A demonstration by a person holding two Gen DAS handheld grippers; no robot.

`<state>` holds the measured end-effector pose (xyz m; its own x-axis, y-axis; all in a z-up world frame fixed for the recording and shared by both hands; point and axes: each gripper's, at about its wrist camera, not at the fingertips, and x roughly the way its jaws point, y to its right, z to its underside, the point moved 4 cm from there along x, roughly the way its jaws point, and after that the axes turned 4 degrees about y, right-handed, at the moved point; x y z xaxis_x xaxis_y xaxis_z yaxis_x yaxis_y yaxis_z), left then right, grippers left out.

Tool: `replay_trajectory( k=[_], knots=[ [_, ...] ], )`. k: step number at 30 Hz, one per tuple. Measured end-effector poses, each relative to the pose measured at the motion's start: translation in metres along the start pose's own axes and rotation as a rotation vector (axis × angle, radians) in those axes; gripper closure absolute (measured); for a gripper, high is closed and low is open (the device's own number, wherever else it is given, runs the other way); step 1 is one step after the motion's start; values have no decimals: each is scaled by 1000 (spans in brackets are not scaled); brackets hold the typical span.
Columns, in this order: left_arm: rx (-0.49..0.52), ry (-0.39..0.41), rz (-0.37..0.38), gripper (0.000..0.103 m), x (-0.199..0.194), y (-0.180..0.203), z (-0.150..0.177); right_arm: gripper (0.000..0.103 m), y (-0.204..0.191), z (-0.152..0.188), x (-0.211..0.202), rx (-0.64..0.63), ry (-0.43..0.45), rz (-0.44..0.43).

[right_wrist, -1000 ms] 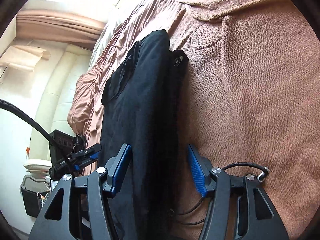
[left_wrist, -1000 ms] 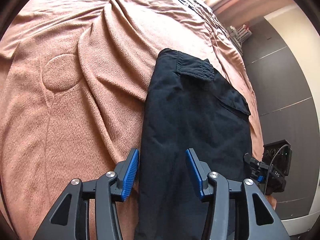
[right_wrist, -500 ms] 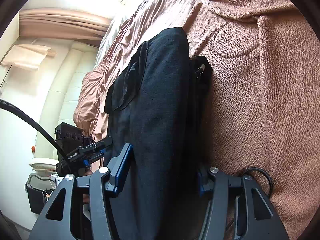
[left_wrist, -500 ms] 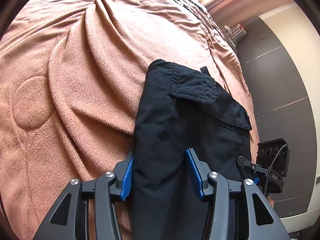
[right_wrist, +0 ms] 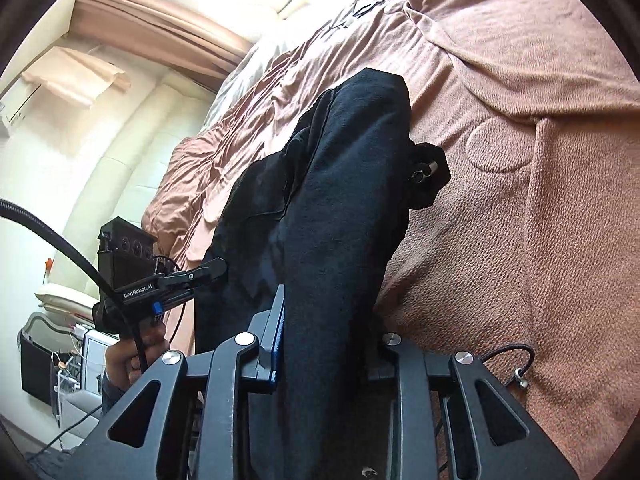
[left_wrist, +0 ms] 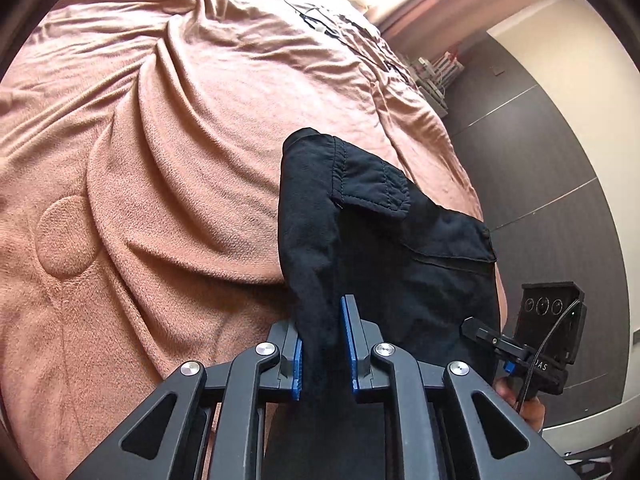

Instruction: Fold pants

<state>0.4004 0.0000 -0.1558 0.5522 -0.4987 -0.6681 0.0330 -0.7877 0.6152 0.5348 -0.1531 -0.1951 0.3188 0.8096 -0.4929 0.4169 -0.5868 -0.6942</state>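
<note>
The pants are black. The bed cover is pinky brown with a round circle pattern. Each gripper is black with blue pads.

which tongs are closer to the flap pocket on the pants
Left. The left tongs clamp the black pants just below the flap pocket in their view. The right tongs grip the opposite edge, where that pocket isn't visible.

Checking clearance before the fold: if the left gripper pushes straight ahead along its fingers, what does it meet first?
The black pants: the left gripper is already shut on their near edge, so going on only pushes into that cloth. Past the pants lies the brown blanket; depth there is unclear.
</note>
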Motion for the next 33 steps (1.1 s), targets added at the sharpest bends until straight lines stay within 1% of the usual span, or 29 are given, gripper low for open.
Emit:
replay_trajectory(
  k=[4,7,12,19,23,28,33],
  knots=[
    [24,27,27,86,-14,16,2,80,-14,9,-16,-43,43,9],
    [43,37,42,88,-25,30,4,81,-22,13,-32,-72,70,22],
    [87,64,77,91,-48,55,9,82,-45,20,-61,-144,126,72],
    [136,111,141,92,-81,91,18,83,-79,30,-105,-213,182,114],
    [170,143,178,92,-100,118,23,83,-99,32,-129,-248,213,137],
    [214,170,215,92,-123,152,34,83,-126,43,-168,-299,242,174],
    [252,192,238,92,-147,187,45,84,-142,55,-200,-325,264,180]
  ],
)
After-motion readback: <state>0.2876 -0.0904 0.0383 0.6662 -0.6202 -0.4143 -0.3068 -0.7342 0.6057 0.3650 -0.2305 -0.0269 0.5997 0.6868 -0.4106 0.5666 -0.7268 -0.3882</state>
